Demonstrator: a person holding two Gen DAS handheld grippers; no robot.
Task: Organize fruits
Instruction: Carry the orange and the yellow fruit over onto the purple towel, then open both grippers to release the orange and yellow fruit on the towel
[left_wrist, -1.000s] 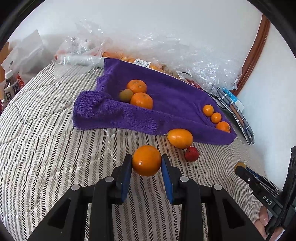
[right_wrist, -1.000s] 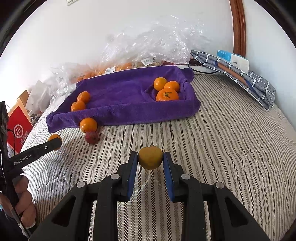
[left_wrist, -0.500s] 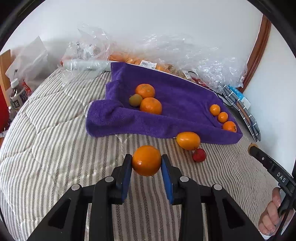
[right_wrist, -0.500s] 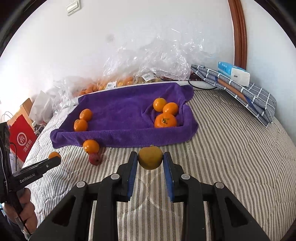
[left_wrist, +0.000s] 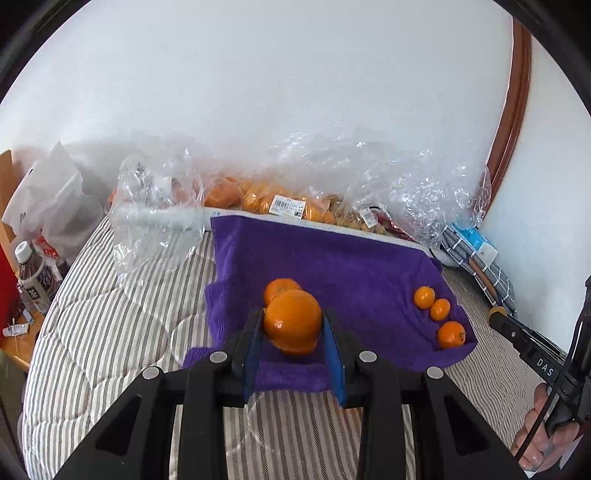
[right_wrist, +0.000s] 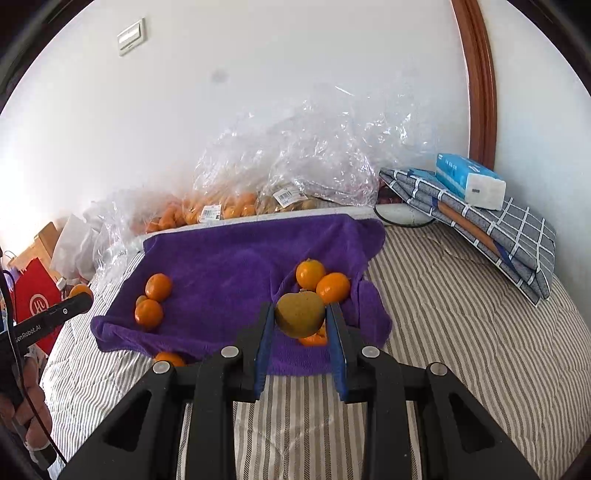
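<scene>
A round orange (left_wrist: 295, 326) sits clamped in my left gripper (left_wrist: 291, 314), hanging over the front edge of the purple towel (left_wrist: 332, 262), with another orange (left_wrist: 279, 288) right behind it. Three small oranges (left_wrist: 439, 309) lie in the towel's right corner. My right gripper (right_wrist: 300, 308) is shut on a yellow-green fruit (right_wrist: 301, 319) above the towel (right_wrist: 229, 266), in front of the small oranges (right_wrist: 321, 280). Two more oranges (right_wrist: 149, 312) rest at the towel's left. One orange (right_wrist: 170, 357) lies on the bed by the towel's front edge.
Clear plastic bags of fruit (right_wrist: 221, 210) line the wall behind the towel. A folded checked cloth (right_wrist: 491, 236) with a tissue pack (right_wrist: 469, 179) lies at the right. Bottles (left_wrist: 35, 277) and a red bag (right_wrist: 35, 299) stand left of the striped bed (right_wrist: 461, 332).
Both grippers have risen and moved forward with their fruit, from over the striped bed to over the towel's front edge. The oval orange and red fruit have left the left wrist view.
</scene>
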